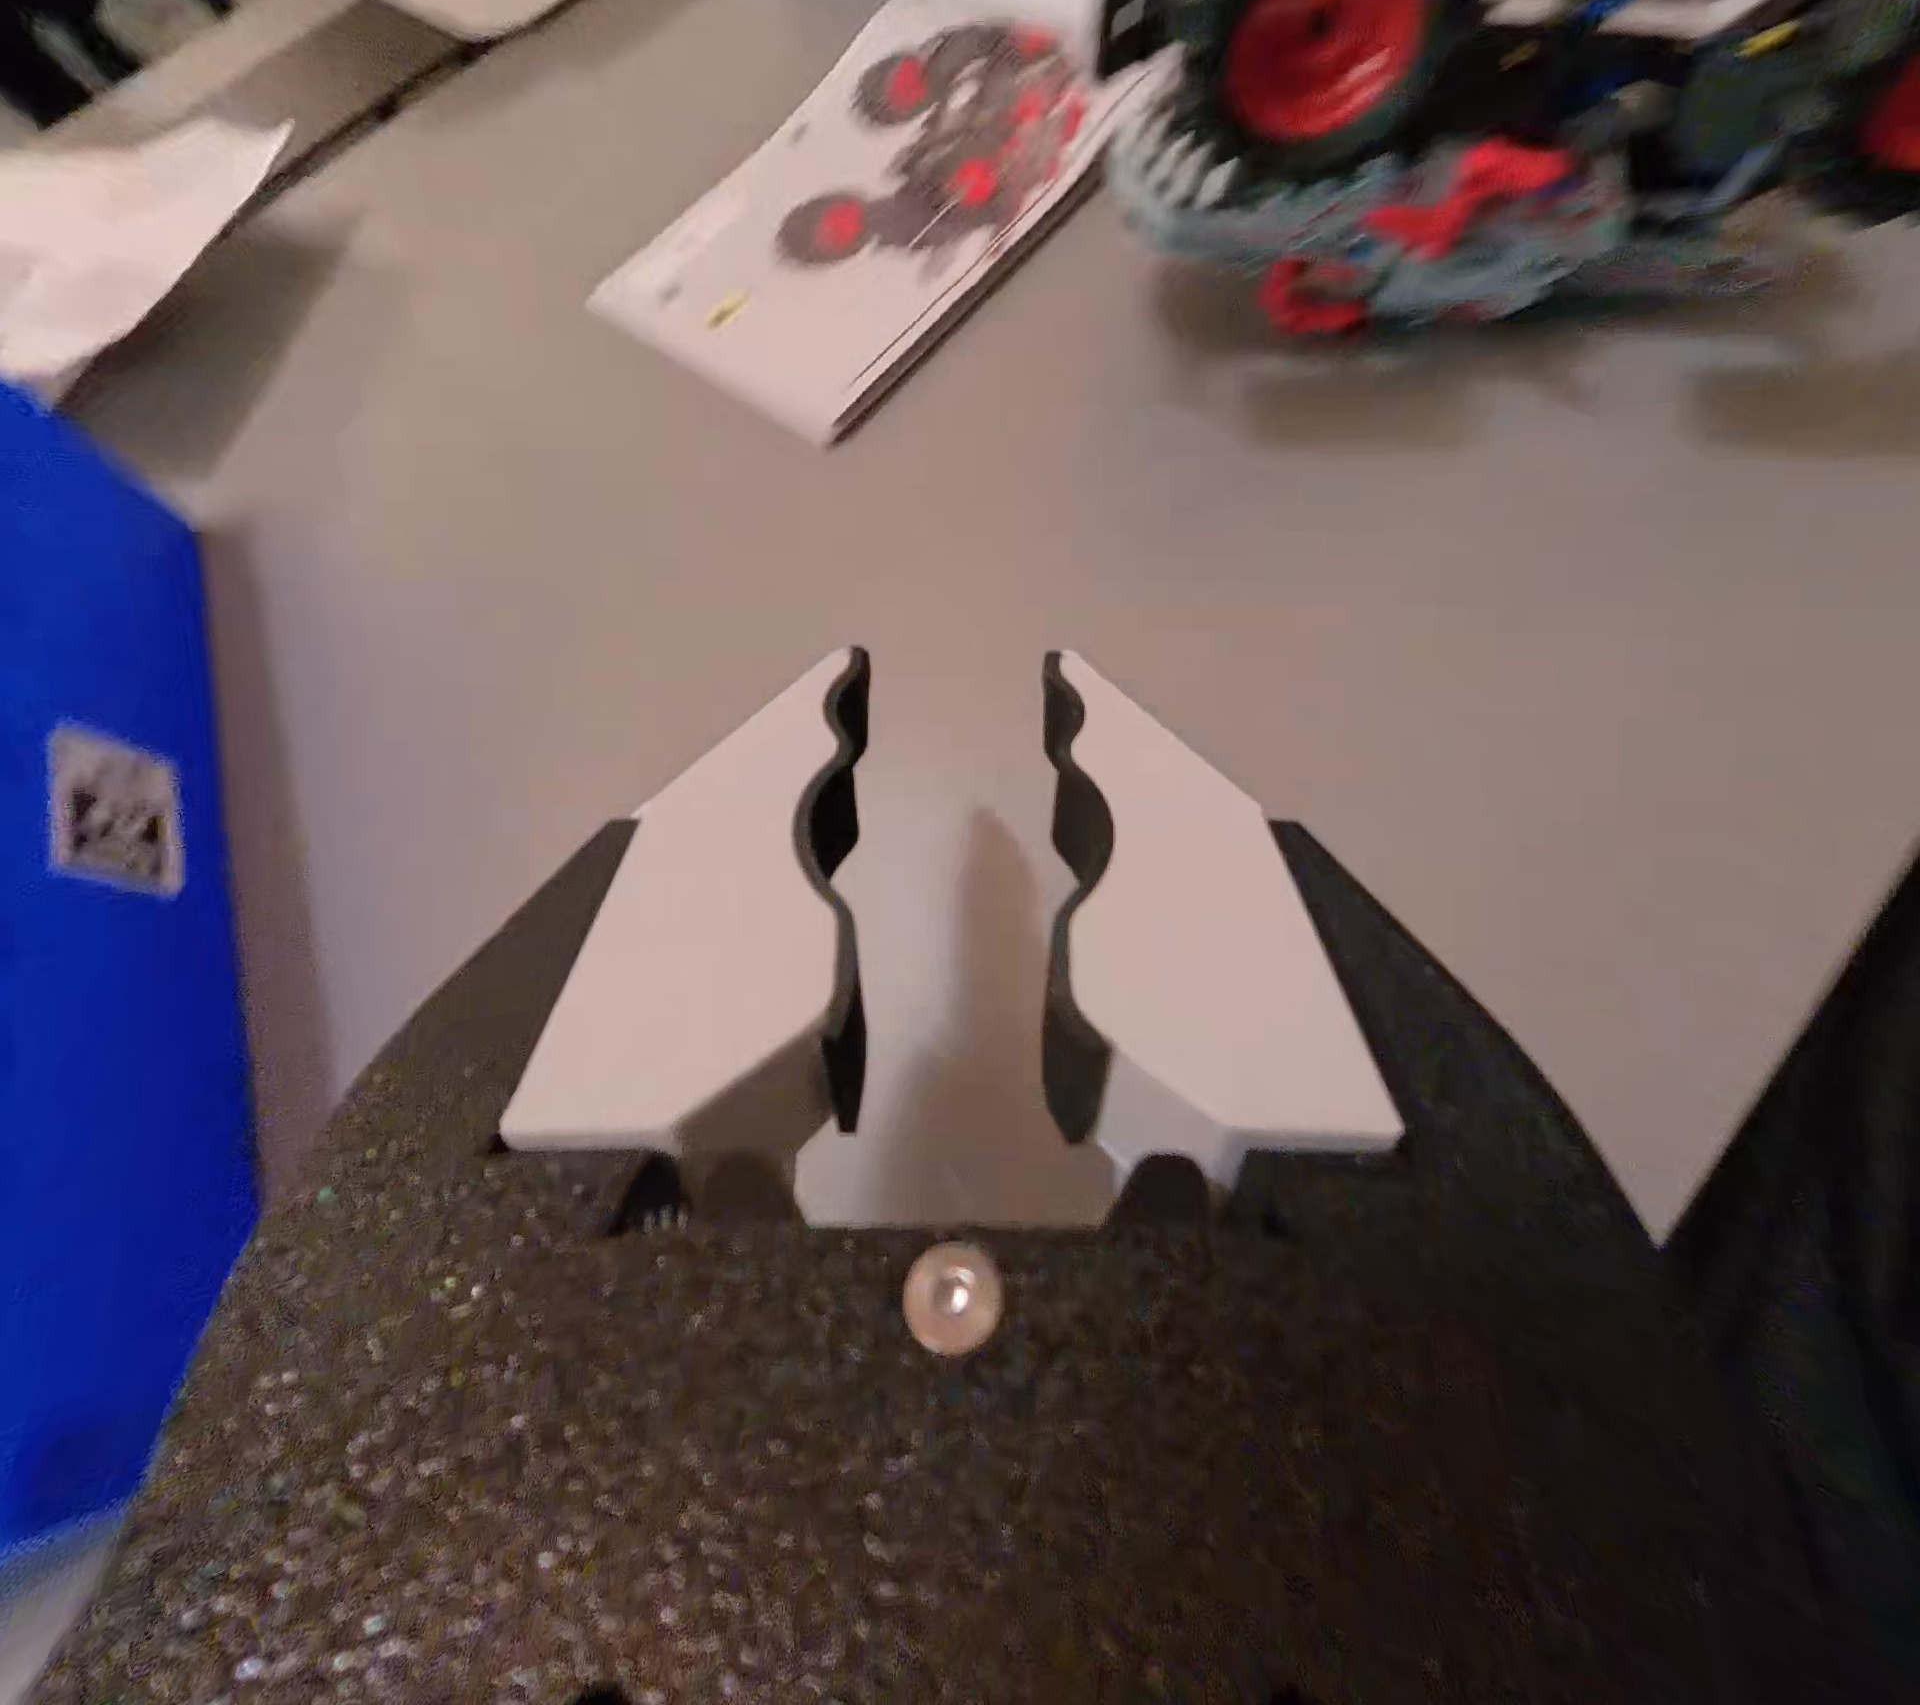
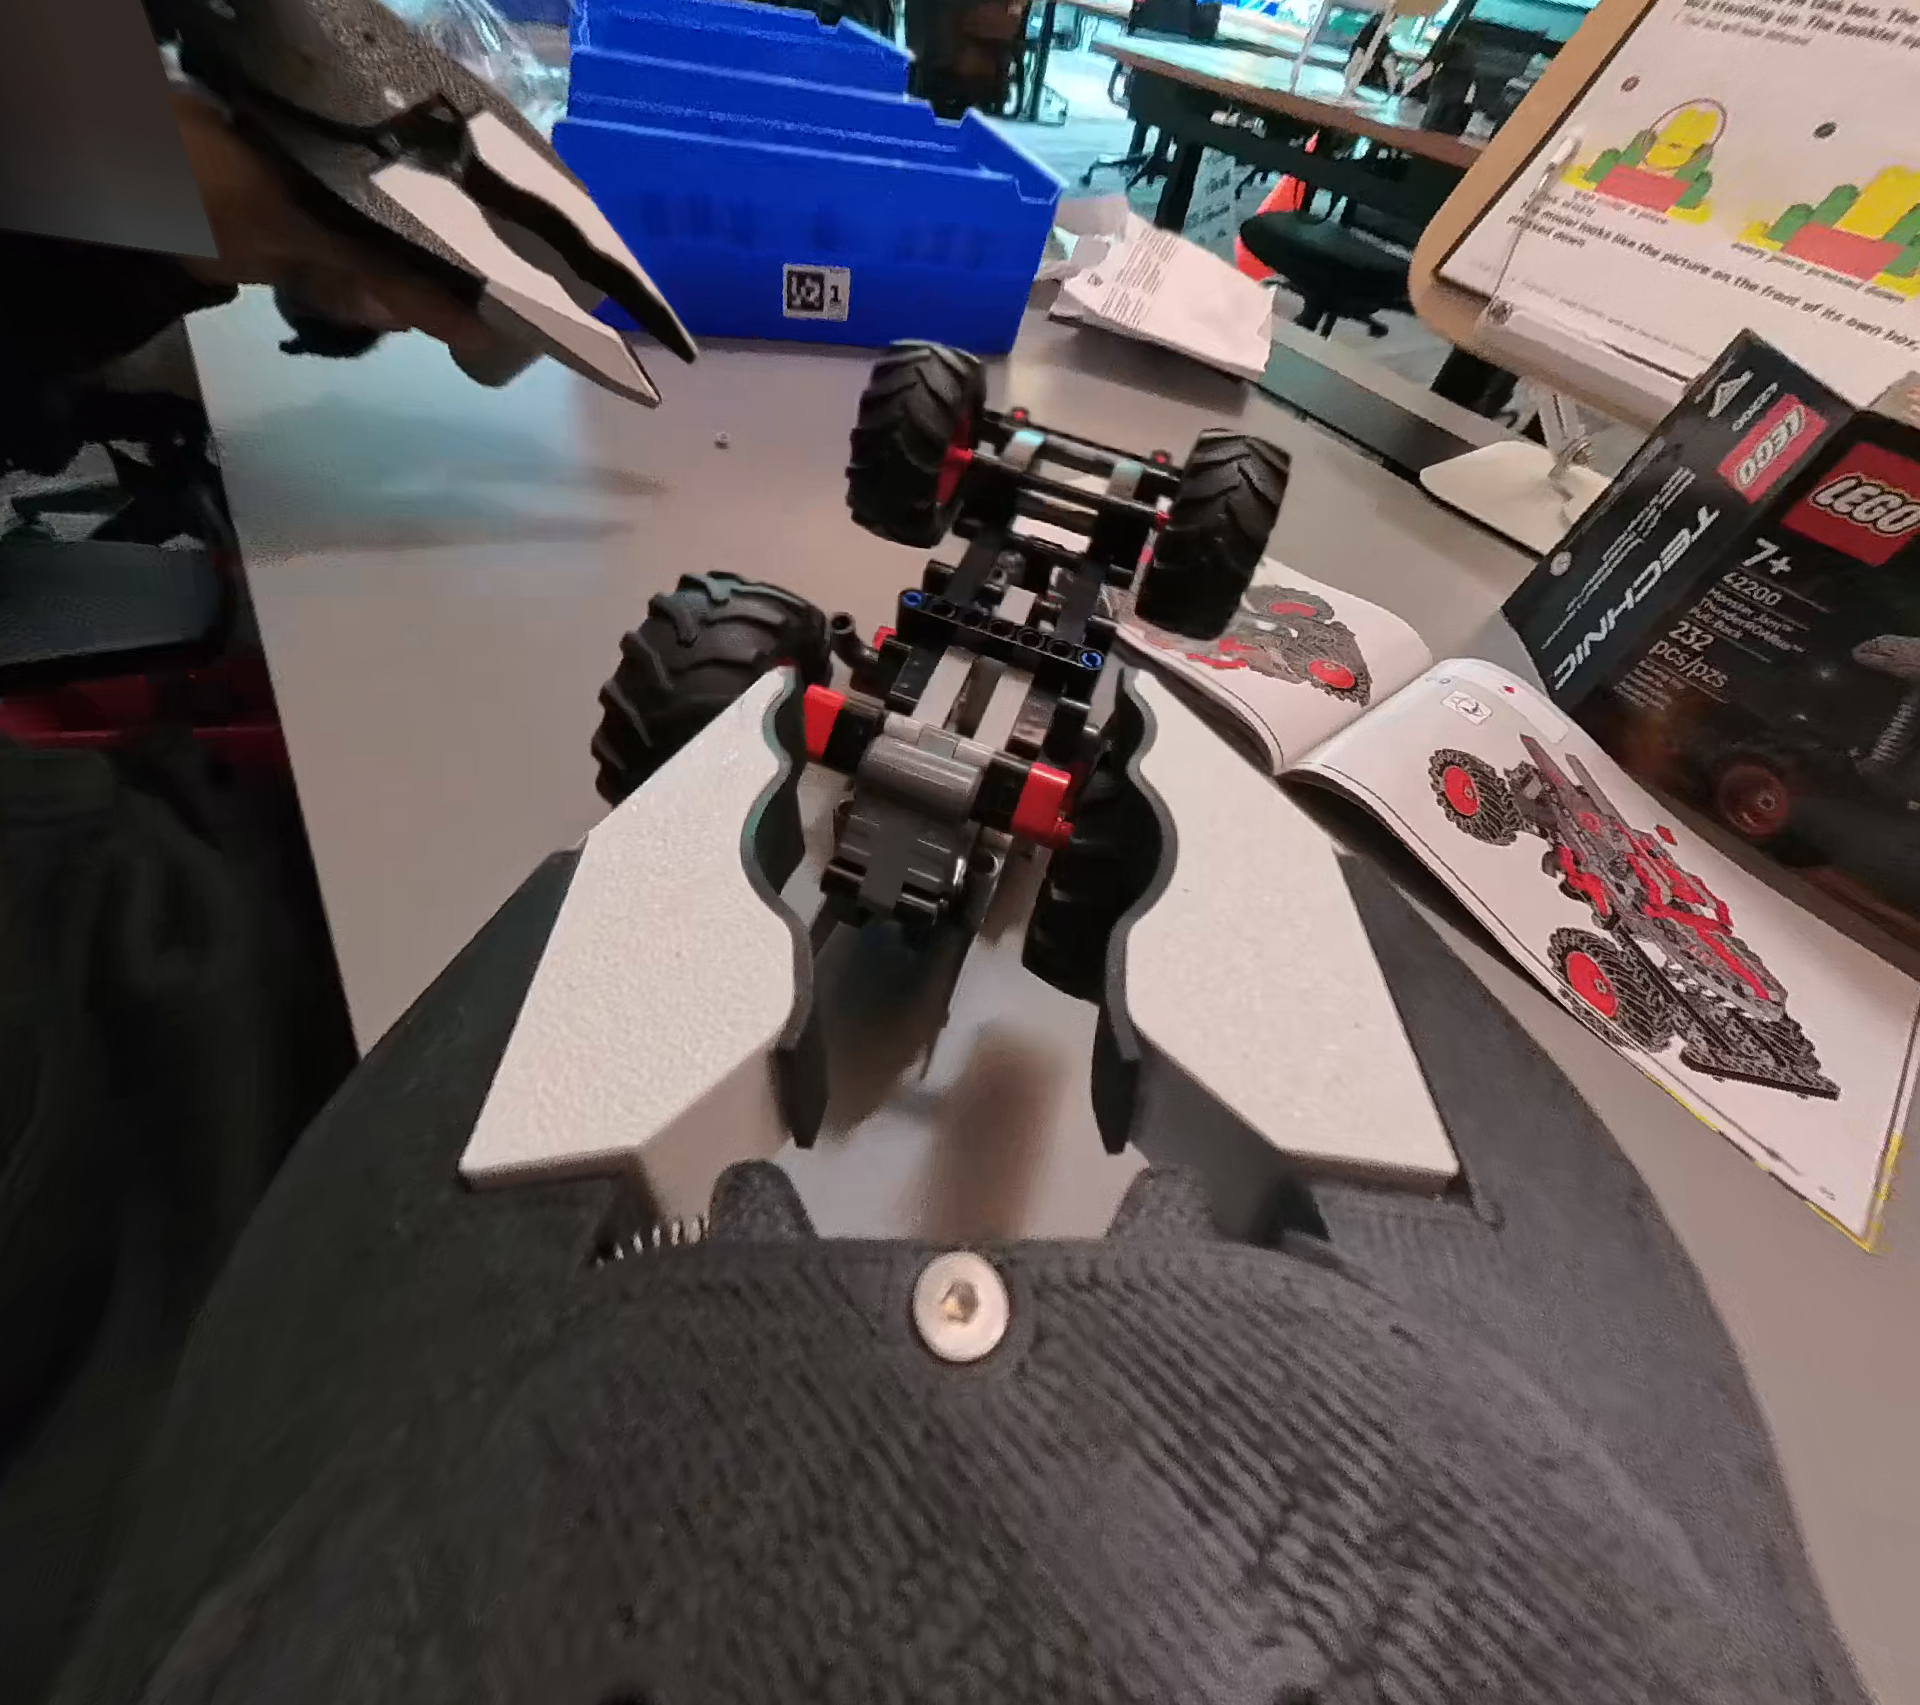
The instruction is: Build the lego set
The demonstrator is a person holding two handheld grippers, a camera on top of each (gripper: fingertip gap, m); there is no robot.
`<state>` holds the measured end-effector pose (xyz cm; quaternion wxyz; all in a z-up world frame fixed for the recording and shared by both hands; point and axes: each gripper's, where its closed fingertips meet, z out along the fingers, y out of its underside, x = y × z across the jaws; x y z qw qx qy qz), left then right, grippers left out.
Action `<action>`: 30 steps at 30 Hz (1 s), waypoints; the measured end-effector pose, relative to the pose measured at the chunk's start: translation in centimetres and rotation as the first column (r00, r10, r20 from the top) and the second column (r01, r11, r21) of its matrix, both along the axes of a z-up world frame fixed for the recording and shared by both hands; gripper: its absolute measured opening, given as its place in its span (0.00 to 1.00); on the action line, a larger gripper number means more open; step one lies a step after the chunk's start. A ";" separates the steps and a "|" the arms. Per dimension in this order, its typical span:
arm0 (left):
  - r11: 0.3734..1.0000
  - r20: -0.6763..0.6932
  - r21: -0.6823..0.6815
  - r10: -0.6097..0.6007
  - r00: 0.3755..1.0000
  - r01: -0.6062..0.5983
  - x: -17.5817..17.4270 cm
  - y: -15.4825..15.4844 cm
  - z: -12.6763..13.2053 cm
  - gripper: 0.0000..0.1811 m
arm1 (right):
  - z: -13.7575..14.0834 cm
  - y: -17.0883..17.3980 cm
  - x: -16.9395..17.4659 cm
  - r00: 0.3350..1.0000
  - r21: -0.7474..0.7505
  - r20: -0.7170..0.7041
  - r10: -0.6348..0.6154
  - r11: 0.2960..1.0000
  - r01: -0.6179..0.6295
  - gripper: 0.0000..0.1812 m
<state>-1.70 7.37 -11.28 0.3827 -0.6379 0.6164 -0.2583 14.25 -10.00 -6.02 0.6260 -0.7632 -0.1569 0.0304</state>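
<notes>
My right gripper (image 2: 951, 694) is shut on the near end of a lego truck chassis (image 2: 997, 637), a black frame with red and grey parts and big black tyres (image 2: 914, 440), held above the grey table (image 2: 436, 668). My left gripper (image 1: 956, 668) is open and empty, hovering over bare table. It also shows in the right wrist view (image 2: 670, 375), to the left of the chassis and apart from it. The truck shows blurred at the upper right of the left wrist view (image 1: 1340, 45), with a red wheel hub.
An open instruction booklet (image 2: 1507, 876) lies right of the chassis and also shows in the left wrist view (image 1: 862, 232). The lego box (image 2: 1714, 533) and a board on a stand (image 2: 1714, 97) are at the right. A blue bin (image 2: 810, 201) stands behind, beside crumpled paper (image 2: 1164, 294). The grippers' ends are close to 25 cm from one another.
</notes>
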 end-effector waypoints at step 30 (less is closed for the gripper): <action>0.999 -0.010 0.030 0.026 1.000 -0.026 -0.5 3.5 -2.6 0.12 | 2.9 -1.9 3.3 0.990 0.025 0.074 -0.122 0.992 0.121 0.38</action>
